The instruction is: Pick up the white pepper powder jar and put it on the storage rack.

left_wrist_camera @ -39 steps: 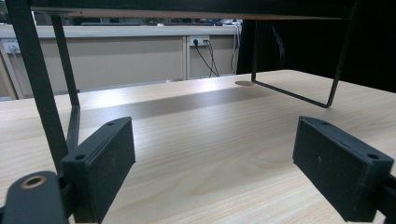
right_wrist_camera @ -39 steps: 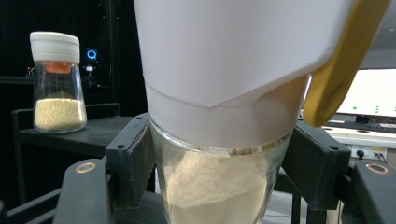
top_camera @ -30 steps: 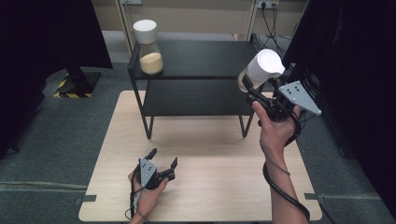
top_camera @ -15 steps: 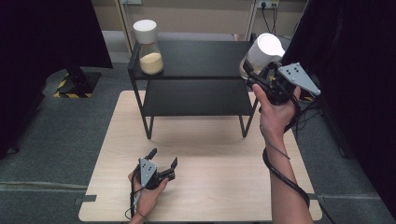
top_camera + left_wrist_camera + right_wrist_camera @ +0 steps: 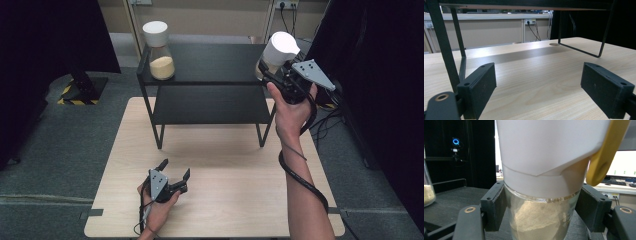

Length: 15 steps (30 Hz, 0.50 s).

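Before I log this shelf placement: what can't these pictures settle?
- Held jar, high view: the right gripper and hand cover its base, so whether it touches the shelf is unclear.
- Same jar, right gripper view: bottom cut by the lower edge.
- Yellow part by its lid: cropped, unidentifiable.

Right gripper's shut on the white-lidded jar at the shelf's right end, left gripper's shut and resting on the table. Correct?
Not quite. The left gripper is open: the left gripper view shows its fingers spread wide with nothing between them over the bare table. The rest holds: in the right gripper view the right gripper clamps the white-lidded jar at the shelf's right end.
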Each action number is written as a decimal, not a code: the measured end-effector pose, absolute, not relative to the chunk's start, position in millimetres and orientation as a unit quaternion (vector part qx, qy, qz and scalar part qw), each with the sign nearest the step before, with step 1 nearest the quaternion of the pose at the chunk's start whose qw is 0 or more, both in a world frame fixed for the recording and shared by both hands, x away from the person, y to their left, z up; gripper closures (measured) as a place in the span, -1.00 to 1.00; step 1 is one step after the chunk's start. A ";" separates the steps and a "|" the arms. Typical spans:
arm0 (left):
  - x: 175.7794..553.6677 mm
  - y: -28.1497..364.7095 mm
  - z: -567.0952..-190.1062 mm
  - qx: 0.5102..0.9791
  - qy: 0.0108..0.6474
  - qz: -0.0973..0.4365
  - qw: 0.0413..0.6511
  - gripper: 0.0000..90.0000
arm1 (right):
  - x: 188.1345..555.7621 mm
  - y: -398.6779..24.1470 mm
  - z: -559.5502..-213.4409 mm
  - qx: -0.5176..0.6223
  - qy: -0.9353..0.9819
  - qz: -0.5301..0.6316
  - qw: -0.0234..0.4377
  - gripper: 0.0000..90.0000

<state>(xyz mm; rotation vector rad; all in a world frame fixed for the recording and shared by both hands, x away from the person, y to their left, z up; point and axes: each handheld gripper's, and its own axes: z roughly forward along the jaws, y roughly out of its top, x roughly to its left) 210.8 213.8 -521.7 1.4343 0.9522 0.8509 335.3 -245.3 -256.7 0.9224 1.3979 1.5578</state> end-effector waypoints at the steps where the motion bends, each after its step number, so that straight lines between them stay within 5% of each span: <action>1: 210.9 213.8 -521.7 0.612 0.406 0.363 0.574 -0.72 | 336.3 -244.9 -256.0 0.368 0.558 0.617 0.415 -0.31; 15: 211.3 213.9 -521.8 0.612 0.405 0.362 0.574 -0.72 | 343.8 -241.5 -256.1 0.365 0.567 0.607 0.419 -0.31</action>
